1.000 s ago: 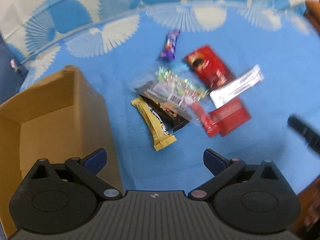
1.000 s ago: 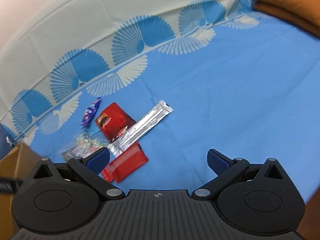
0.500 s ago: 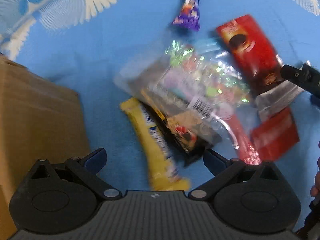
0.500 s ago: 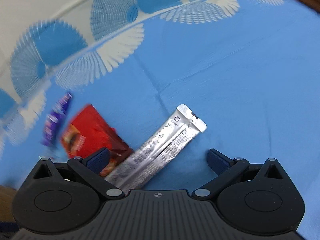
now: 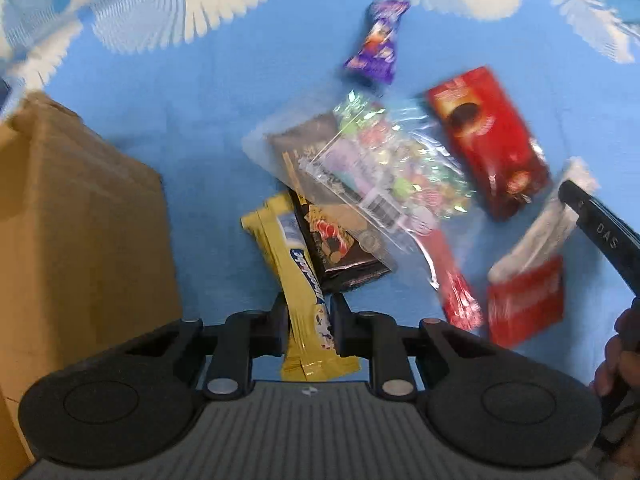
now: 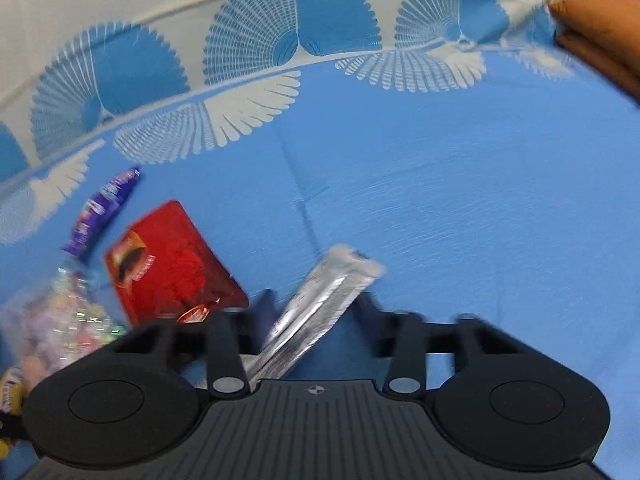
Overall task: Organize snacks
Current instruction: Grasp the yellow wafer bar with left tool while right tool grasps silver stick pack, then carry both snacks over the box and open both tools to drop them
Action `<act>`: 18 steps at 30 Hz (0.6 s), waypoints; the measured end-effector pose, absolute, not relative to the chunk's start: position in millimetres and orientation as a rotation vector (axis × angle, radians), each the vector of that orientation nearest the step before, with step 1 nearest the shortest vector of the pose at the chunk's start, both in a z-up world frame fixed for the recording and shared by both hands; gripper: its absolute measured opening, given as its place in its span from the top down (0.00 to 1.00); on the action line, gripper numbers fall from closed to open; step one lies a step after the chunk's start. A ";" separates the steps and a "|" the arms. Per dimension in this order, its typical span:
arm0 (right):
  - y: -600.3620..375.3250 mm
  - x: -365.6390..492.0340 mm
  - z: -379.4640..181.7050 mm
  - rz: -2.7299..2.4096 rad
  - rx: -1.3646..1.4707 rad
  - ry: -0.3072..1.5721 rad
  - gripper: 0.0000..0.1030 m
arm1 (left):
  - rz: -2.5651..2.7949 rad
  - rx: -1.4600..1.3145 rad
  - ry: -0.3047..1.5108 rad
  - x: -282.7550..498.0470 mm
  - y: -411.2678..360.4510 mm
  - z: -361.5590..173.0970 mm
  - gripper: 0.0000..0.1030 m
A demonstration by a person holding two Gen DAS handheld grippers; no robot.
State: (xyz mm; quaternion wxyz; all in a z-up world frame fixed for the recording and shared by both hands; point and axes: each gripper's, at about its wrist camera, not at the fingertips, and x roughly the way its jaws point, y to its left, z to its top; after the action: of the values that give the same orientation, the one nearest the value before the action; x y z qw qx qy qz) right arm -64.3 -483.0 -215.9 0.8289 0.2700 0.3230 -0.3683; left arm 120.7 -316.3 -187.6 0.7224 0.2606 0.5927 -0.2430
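Left gripper (image 5: pixel 310 320) closing on yellow bar (image 5: pixel 298 280) (long axis runs straight ahead, box (image 5: pixel 80 220) just left); right gripper (image 6: pixel 312 312) closing around silver stick (image 6: pixel 320 304), slanted.

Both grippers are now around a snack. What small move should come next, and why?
Probably finish closing, then lift. The left gripper is closing on the yellow bar and the right gripper on the silver stick pack, both lying on the blue cloth. The cardboard box waits beside them.
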 end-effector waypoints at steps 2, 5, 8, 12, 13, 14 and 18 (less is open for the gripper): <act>-469.3 -78.0 -215.3 -0.772 0.633 0.670 0.89 | -0.570 0.559 1.297 110.2 -306.2 -175.5 0.78; -461.5 -108.0 -203.2 -0.776 0.621 0.618 0.91 | -0.626 0.518 1.274 94.7 -293.9 -157.7 0.79; -452.0 -134.9 -189.9 -0.788 0.590 0.562 0.93 | -0.651 0.481 1.256 81.9 -281.8 -139.9 0.79; -447.3 -162.2 -168.7 -0.806 0.587 0.482 0.96 | -0.688 0.420 1.224 70.8 -266.4 -117.0 0.79; -444.8 -166.1 -159.9 -0.808 0.570 0.455 0.96 | -0.700 0.403 1.220 67.4 -261.3 -106.7 0.79; -441.7 -168.6 -151.4 -0.814 0.544 0.437 0.96 | -0.711 0.387 1.214 66.9 -257.4 -101.6 0.79; -430.7 -174.1 -123.5 -0.824 0.462 0.388 0.97 | -0.739 0.342 1.171 55.5 -236.5 -70.6 0.79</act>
State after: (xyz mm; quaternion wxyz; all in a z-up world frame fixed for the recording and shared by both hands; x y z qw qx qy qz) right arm -174.1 -430.7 -123.5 0.8724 0.2212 0.1859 -0.3942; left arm 55.5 -236.5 -70.6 0.7565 0.1569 0.5370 -0.3388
